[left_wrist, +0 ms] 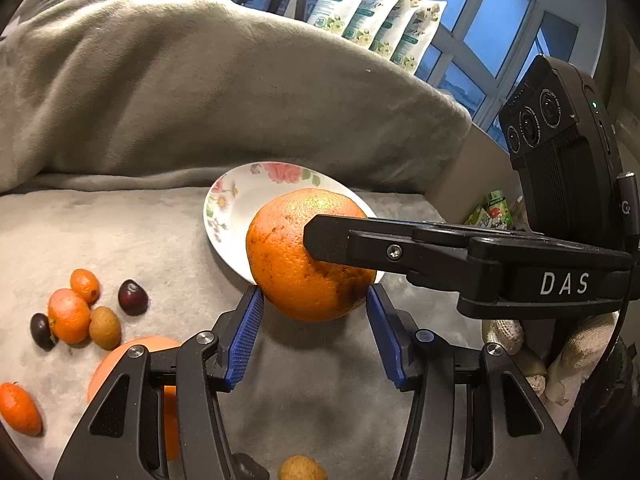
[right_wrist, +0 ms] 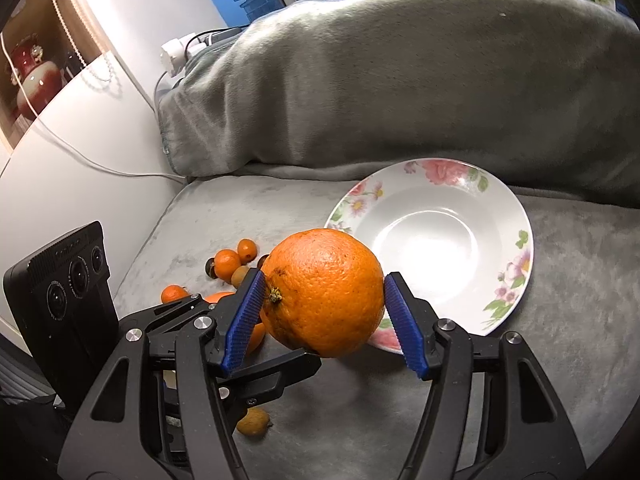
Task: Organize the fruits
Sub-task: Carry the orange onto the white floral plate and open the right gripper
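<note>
The big orange (right_wrist: 324, 292) is up off the grey blanket (right_wrist: 280, 216), hanging just near-left of the flowered plate (right_wrist: 516, 216) with its far side already over the plate's near rim. Both grippers seem to be on it at once: the right gripper (right_wrist: 324, 312) has its blue pads pinching the fruit left and right, and the left gripper (left_wrist: 316, 328) has its pads pressed against the lower sides, crossing the other one at an angle.

What could go wrong? Two sets of jaws on one round, dimpled fruit — if one lets go or pulls a different way, I'd guess the orange twists out and rolls off the soft blanket, or drops hard onto the plate edge and tips it. The plate sits on cloth, so it looks like it could rock.

The little fruits (left_wrist: 80, 312) are piled at the near left, well apart from the plate.

Readable text: "DAS" in white on the right gripper's side. The pouches (left_wrist: 380, 16) by the window have print I can't make out.
</note>
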`<move>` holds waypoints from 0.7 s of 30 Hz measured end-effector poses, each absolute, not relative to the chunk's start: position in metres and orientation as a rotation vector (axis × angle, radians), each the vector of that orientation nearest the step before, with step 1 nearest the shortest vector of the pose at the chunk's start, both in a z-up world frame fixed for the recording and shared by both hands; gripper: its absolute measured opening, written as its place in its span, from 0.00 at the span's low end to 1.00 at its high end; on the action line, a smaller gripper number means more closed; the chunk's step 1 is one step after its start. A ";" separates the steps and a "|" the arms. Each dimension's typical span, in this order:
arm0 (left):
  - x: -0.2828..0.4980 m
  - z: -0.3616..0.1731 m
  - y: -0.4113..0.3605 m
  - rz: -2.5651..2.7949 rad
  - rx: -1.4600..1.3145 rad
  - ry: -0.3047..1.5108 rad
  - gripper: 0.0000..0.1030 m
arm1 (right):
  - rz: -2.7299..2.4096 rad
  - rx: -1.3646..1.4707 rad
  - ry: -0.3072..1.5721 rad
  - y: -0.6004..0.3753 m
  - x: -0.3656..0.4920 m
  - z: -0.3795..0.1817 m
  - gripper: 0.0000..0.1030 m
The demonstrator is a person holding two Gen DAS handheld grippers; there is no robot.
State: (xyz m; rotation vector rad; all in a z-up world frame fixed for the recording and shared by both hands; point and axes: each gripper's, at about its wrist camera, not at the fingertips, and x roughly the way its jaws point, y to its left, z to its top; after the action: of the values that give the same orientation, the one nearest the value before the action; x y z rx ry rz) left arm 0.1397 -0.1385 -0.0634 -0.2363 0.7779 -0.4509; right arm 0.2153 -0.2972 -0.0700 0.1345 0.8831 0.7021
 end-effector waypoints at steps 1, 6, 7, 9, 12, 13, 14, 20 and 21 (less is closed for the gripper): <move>0.141 -0.065 -0.139 -0.451 -0.238 0.783 0.51 | 0.700 0.137 0.886 -0.298 0.216 -0.071 0.63; 0.148 -0.067 -0.144 -0.452 -0.232 0.793 0.51 | 0.695 0.160 0.902 -0.304 0.223 -0.076 0.63; 0.149 -0.068 -0.145 -0.452 -0.230 0.795 0.51 | 0.693 0.164 0.904 -0.306 0.223 -0.077 0.63; 0.149 -0.068 -0.146 -0.454 -0.227 0.800 0.51 | 0.691 0.167 0.907 -0.308 0.224 -0.078 0.63; 0.151 -0.069 -0.147 -0.457 -0.222 0.809 0.51 | 0.688 0.173 0.914 -0.309 0.226 -0.080 0.63; 0.151 -0.069 -0.147 -0.459 -0.222 0.810 0.51 | 0.688 0.175 0.916 -0.309 0.227 -0.080 0.63; 0.153 -0.069 -0.149 -0.459 -0.223 0.812 0.51 | 0.689 0.175 0.916 -0.309 0.227 -0.080 0.63; 0.156 -0.070 -0.149 -0.462 -0.229 0.818 0.51 | 0.678 0.181 0.919 -0.311 0.230 -0.082 0.63; 0.155 -0.070 -0.150 -0.461 -0.222 0.817 0.51 | 0.675 0.181 0.919 -0.311 0.230 -0.082 0.63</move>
State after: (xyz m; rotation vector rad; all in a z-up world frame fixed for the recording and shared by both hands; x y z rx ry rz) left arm 0.1554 -0.1498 -0.0702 -0.2221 0.8172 -0.4609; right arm 0.2296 -0.3106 -0.0823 0.1811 0.9188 0.6753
